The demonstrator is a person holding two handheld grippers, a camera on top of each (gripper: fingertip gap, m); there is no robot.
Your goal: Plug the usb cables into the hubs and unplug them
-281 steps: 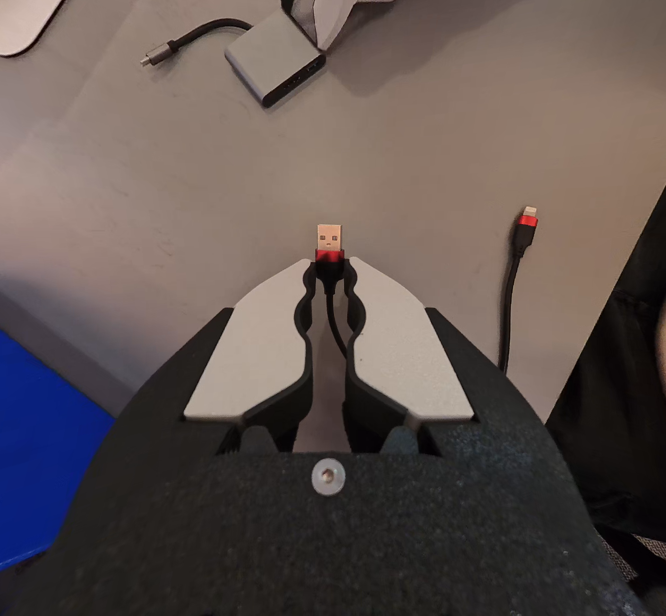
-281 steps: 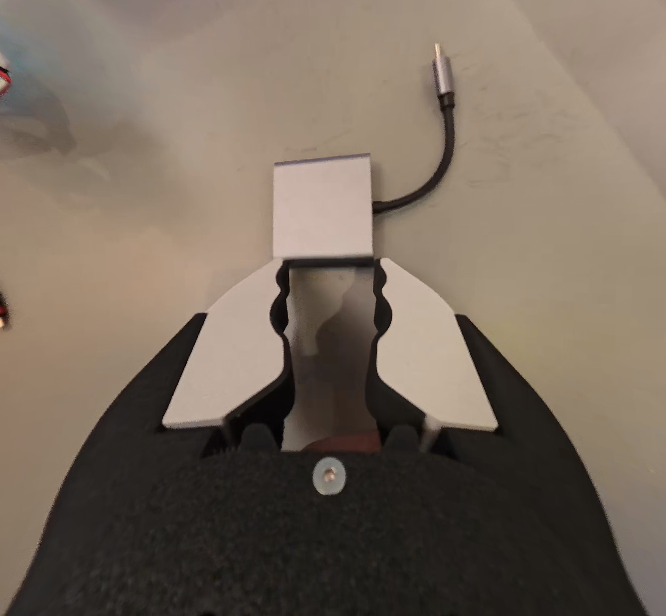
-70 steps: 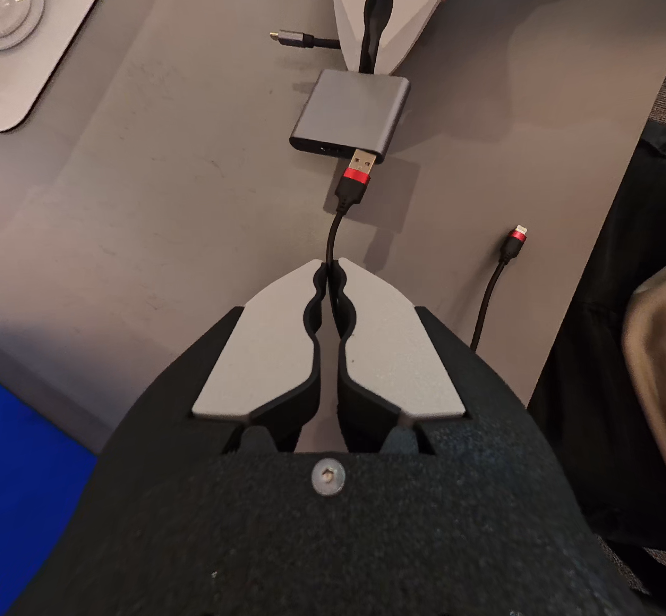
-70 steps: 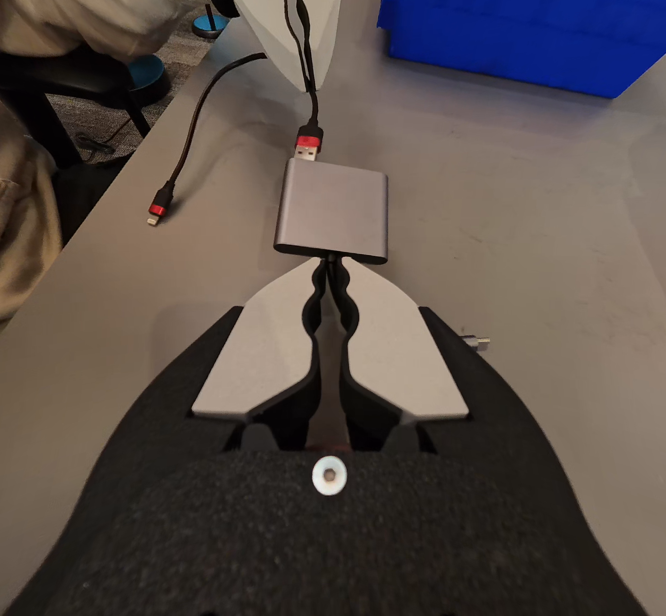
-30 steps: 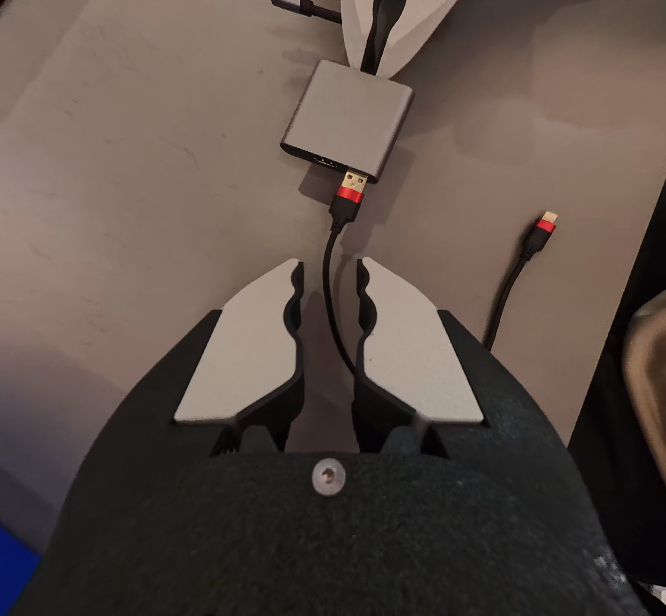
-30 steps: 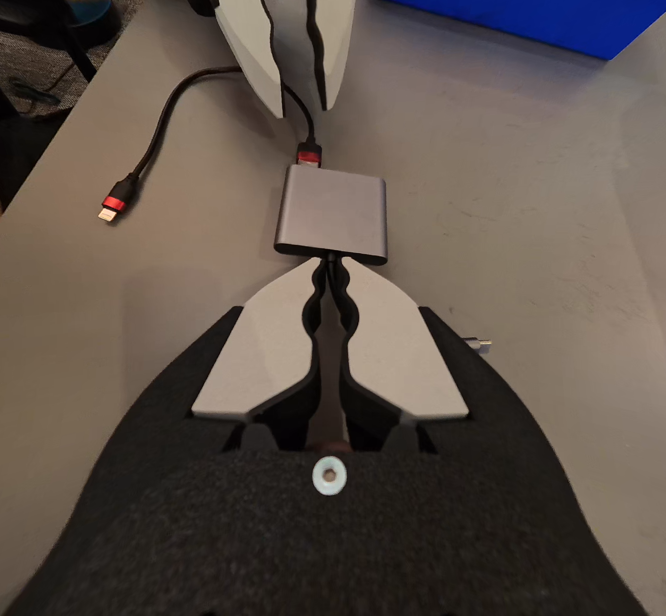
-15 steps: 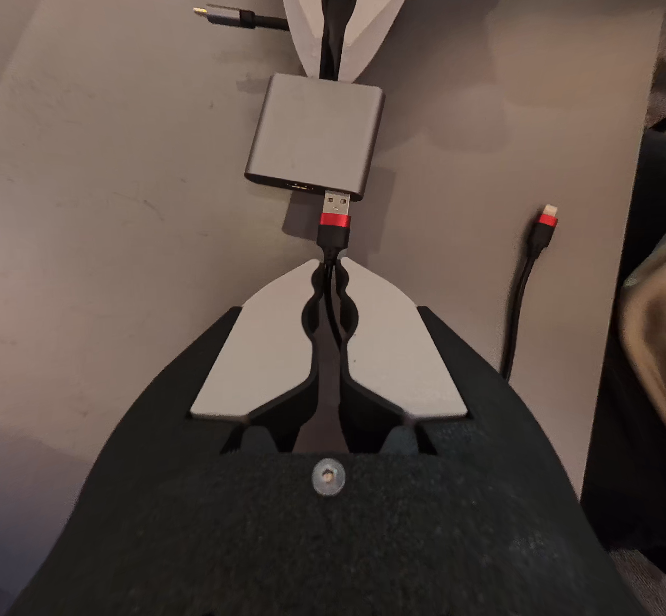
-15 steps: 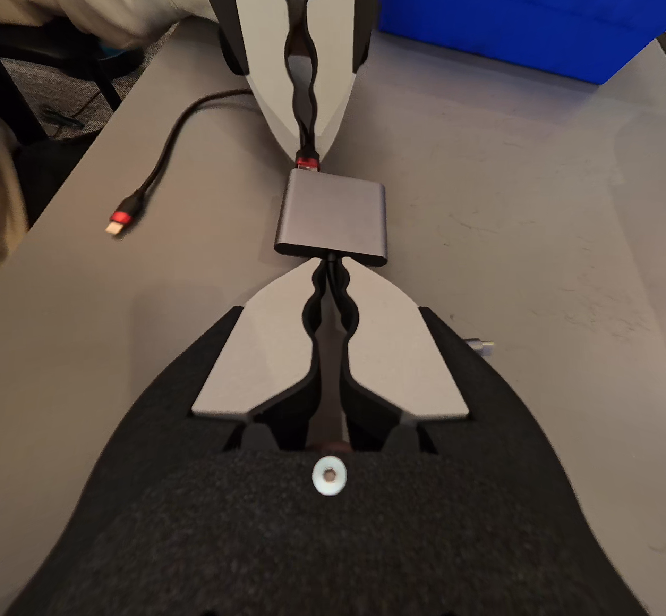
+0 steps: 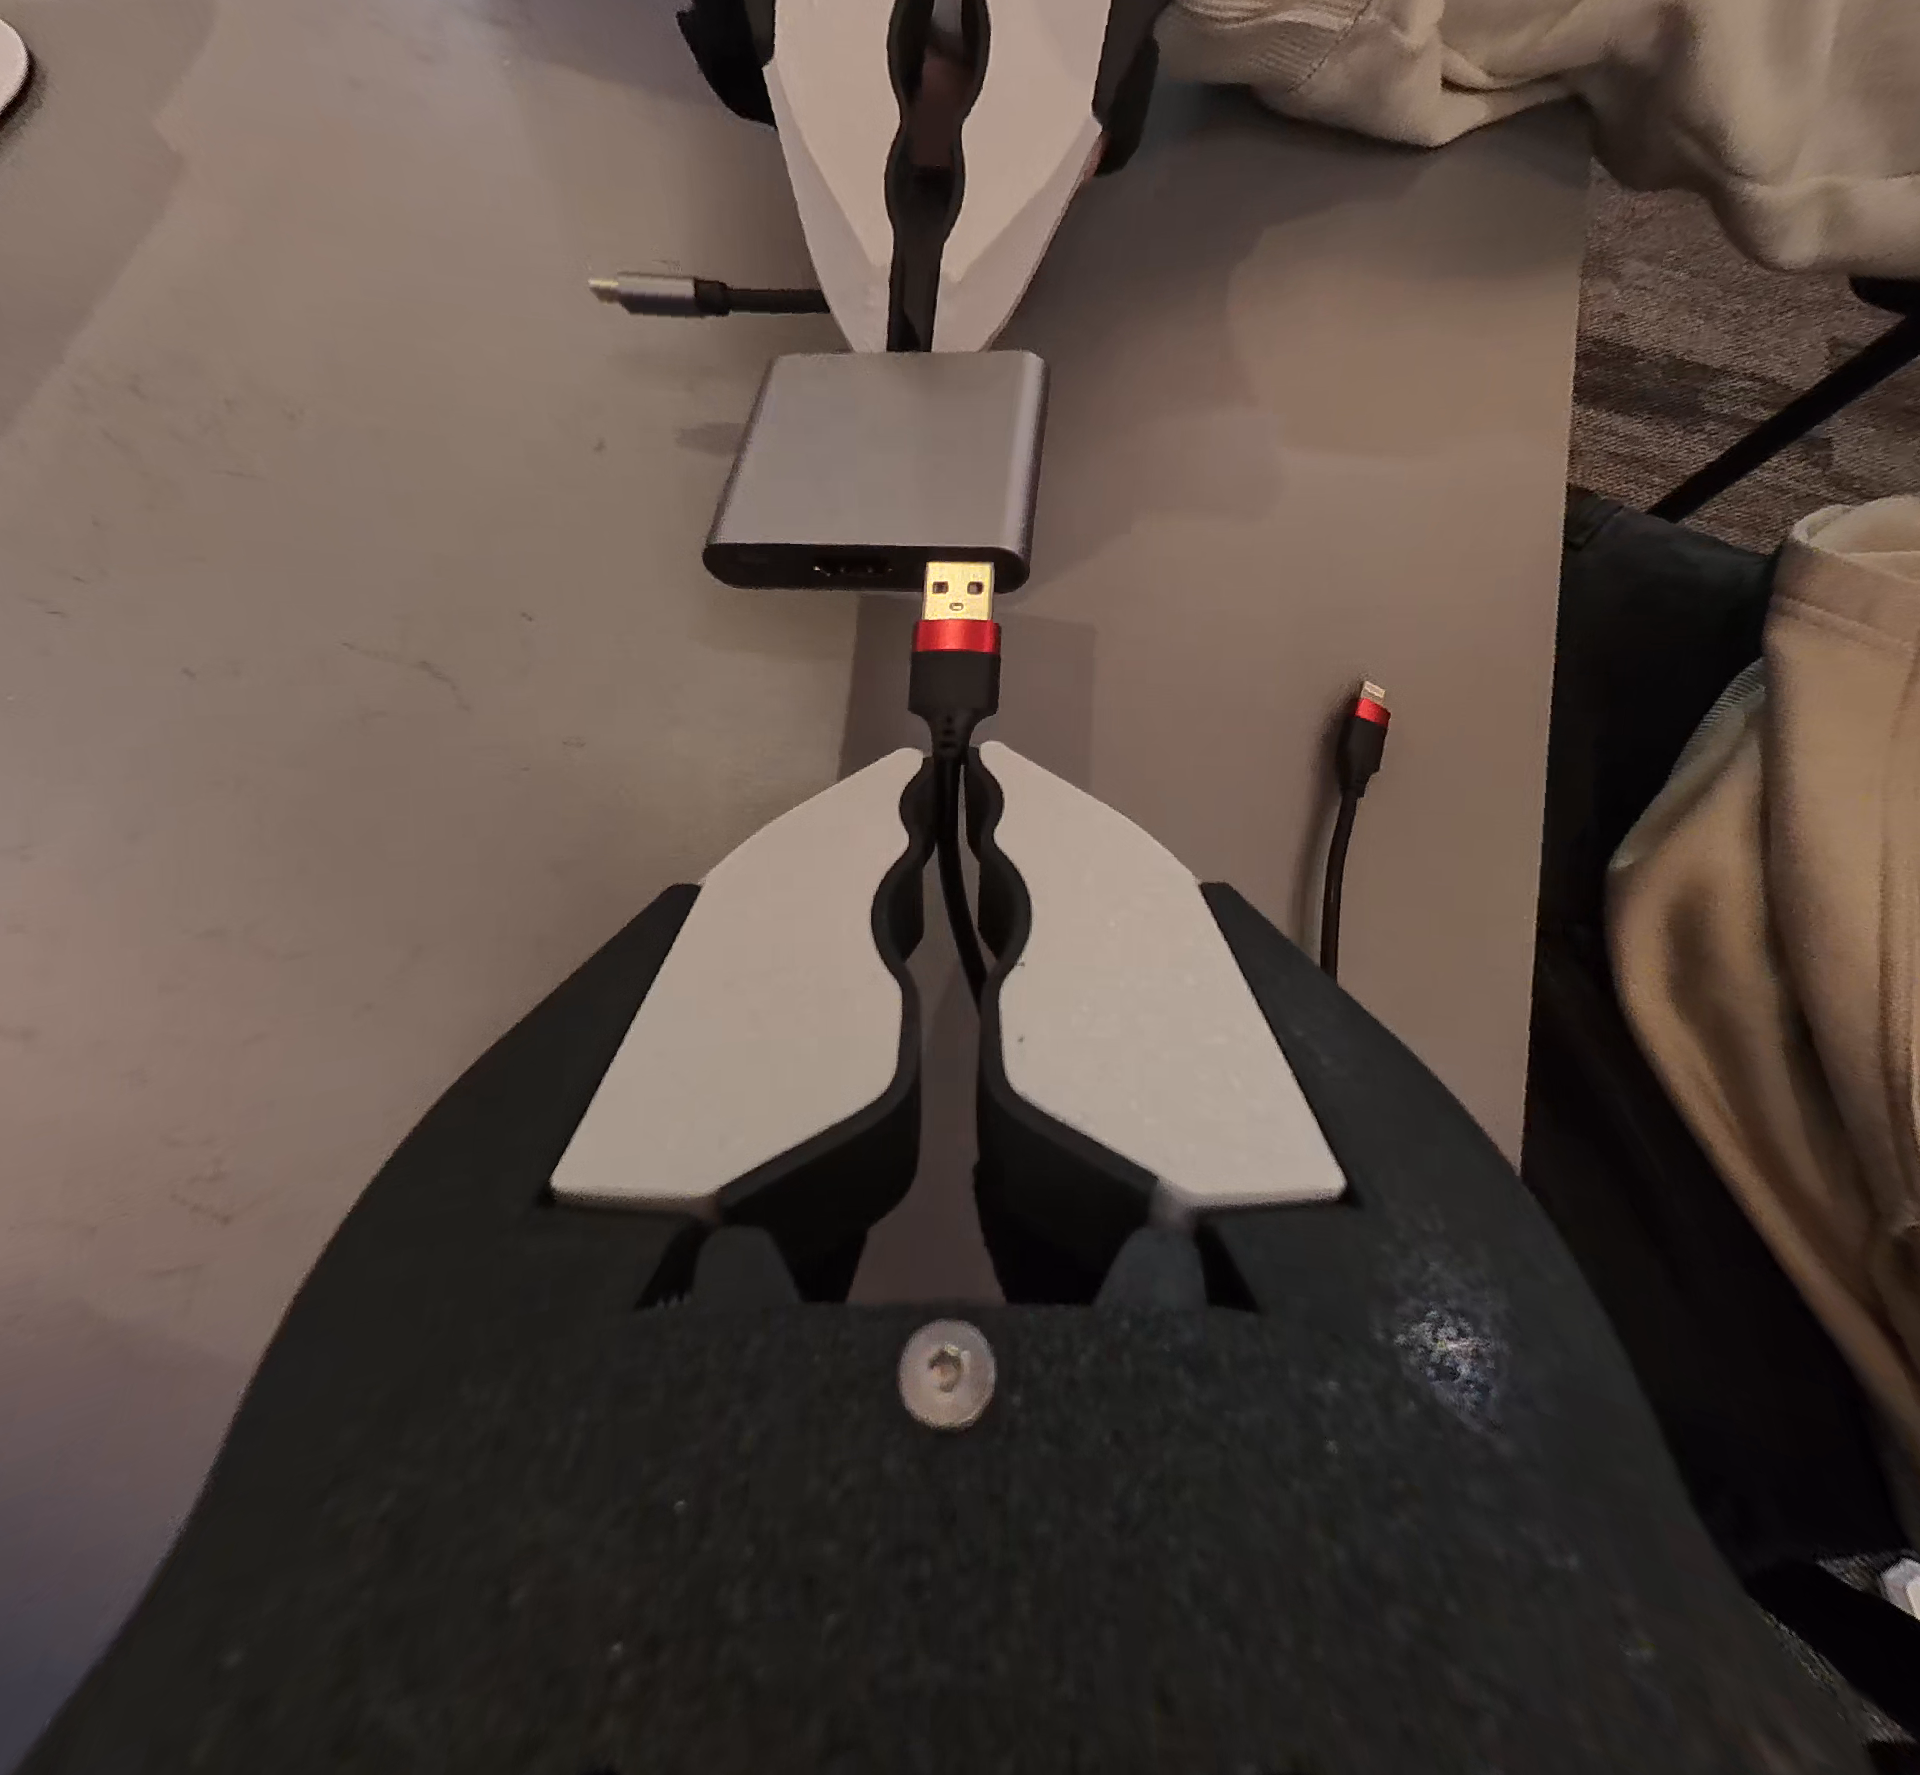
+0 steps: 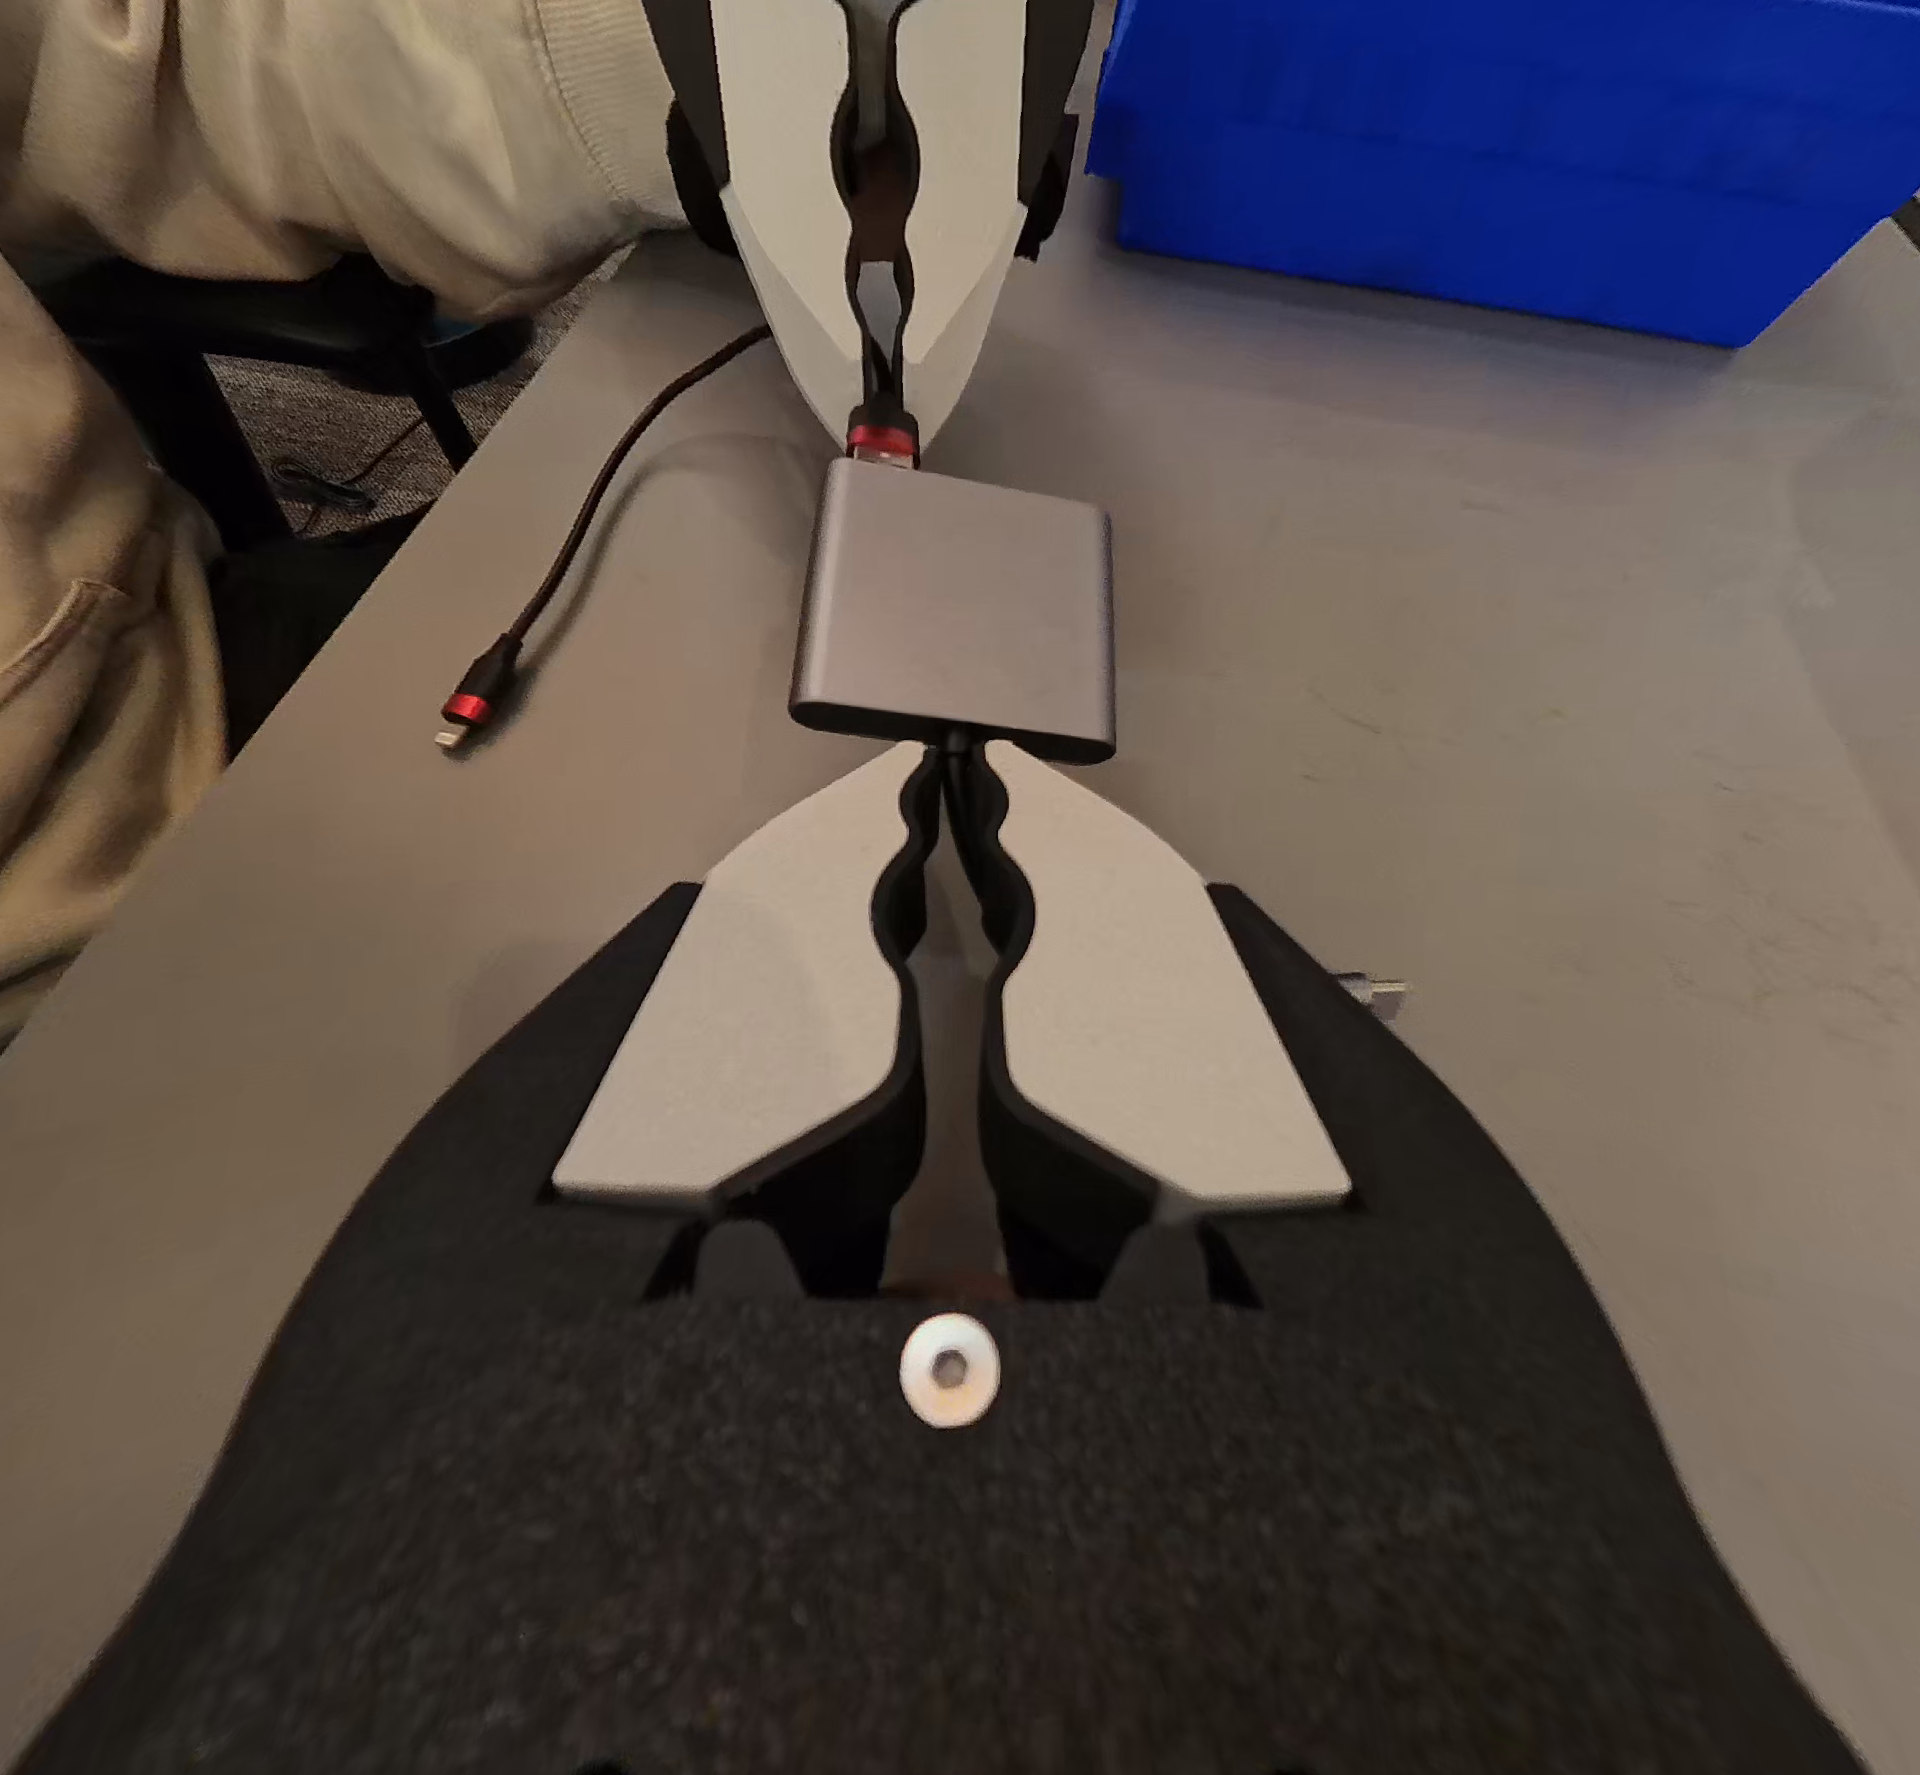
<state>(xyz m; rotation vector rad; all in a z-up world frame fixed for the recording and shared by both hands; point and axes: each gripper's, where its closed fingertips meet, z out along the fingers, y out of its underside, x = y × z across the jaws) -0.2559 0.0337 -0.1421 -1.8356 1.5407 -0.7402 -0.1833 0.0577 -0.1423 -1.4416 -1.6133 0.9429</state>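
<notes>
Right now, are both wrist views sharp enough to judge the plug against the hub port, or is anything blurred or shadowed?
Left wrist view: USB plug and hub are sharp, with only a soft shadow under the plug. Right wrist view: the left claw hides most of the plug, the near housing is slightly blurred, and wide-angle bending shows at the edges.

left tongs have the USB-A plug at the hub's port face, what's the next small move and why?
Probably ease the left tongs straight forward. The USB plug sits at the hub with its gold shell mostly exposed, so not seated. The right tongs are shut on the hub's cable, bracing it.
</notes>
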